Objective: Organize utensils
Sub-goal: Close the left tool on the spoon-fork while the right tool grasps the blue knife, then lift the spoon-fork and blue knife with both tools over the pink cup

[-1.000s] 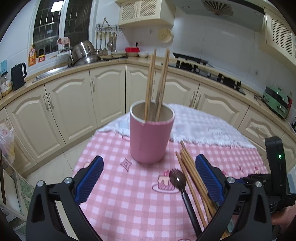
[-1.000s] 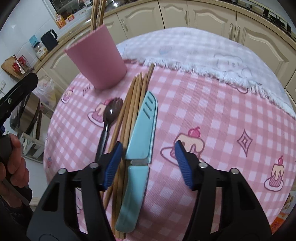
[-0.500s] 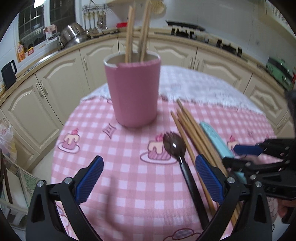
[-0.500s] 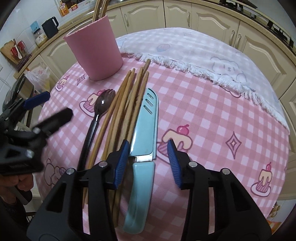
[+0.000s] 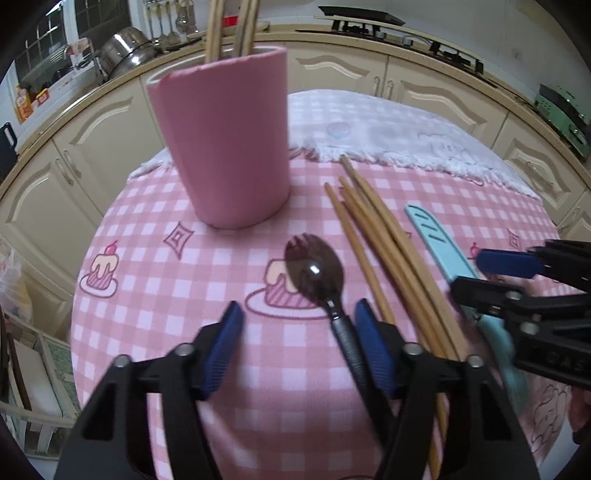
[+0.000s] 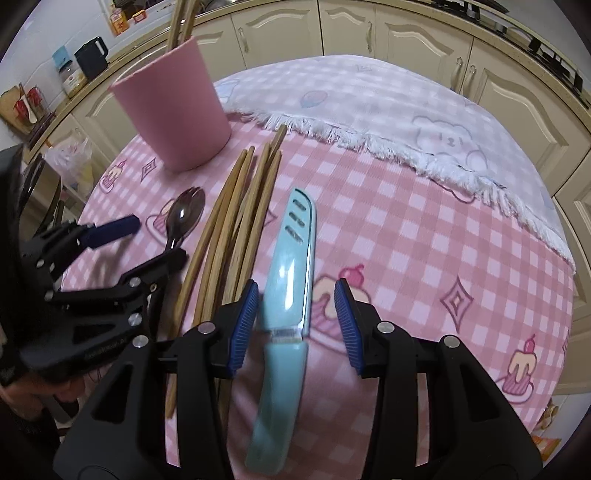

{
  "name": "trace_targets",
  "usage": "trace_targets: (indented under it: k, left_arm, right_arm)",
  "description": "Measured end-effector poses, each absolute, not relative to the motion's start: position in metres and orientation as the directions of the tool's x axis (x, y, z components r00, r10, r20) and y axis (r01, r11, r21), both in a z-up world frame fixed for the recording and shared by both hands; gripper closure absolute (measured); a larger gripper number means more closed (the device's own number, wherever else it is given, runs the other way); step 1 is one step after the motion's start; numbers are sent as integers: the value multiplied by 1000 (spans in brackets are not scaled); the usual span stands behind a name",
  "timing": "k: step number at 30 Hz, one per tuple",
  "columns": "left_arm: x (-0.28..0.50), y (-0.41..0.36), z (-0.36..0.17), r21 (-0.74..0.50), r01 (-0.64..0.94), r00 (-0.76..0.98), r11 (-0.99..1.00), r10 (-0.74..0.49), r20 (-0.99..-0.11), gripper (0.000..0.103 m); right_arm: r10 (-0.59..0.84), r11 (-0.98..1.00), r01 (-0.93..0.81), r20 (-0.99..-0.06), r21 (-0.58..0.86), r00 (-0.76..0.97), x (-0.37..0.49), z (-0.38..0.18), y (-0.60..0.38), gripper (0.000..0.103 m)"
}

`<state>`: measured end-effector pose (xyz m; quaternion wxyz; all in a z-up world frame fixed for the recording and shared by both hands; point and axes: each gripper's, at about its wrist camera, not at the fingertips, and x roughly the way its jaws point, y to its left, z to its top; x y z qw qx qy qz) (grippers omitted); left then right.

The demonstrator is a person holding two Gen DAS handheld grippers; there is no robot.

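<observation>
A pink cup (image 5: 221, 147) with chopsticks standing in it is at the back of the pink checked tablecloth (image 5: 155, 295). In front of it lie a dark spork (image 5: 314, 273), a bundle of wooden chopsticks (image 5: 388, 251) and a teal sheathed knife (image 6: 291, 266). My left gripper (image 5: 299, 332) is low over the spork, its jaws closing. The spork's black handle lies against the right pad and the left pad stands apart. My right gripper (image 6: 295, 321) straddles the knife where blade meets handle, with a gap at the right pad. Each gripper shows in the other view: right gripper (image 5: 480, 277), left gripper (image 6: 147, 243).
A white fringed cloth (image 6: 406, 122) covers the far part of the round table. Cream cabinets (image 5: 74, 155) curve around behind it, with a stove (image 5: 406, 33) and a sink with pots on the counter. The table's edge drops off at the left.
My left gripper has come down towards the table over the spork and its jaws have narrowed. The right gripper's jaws have narrowed around the knife and it has stayed in place.
</observation>
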<state>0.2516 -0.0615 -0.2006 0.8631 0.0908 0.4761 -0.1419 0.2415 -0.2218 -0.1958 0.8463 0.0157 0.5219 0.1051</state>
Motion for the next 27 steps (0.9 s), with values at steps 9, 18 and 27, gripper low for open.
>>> trace_targets:
  k: [9,18,27]
  left_arm:
    - [258,-63,-198,-11,396,470,918,-213,-856,80]
    - [260,-62,-200,-55,419,457,906,-263,-850,92]
    - [249,-48,-186,-86,411,491,907,-301,-817,92]
  right_arm:
    - [191,974,-195,-881,115,433,239,-197,-211,71]
    - [243,964,-213,-855,160,458,232,-196,-212,77]
    - [297,951,-238,-803,199,517,222,-181,-218,77]
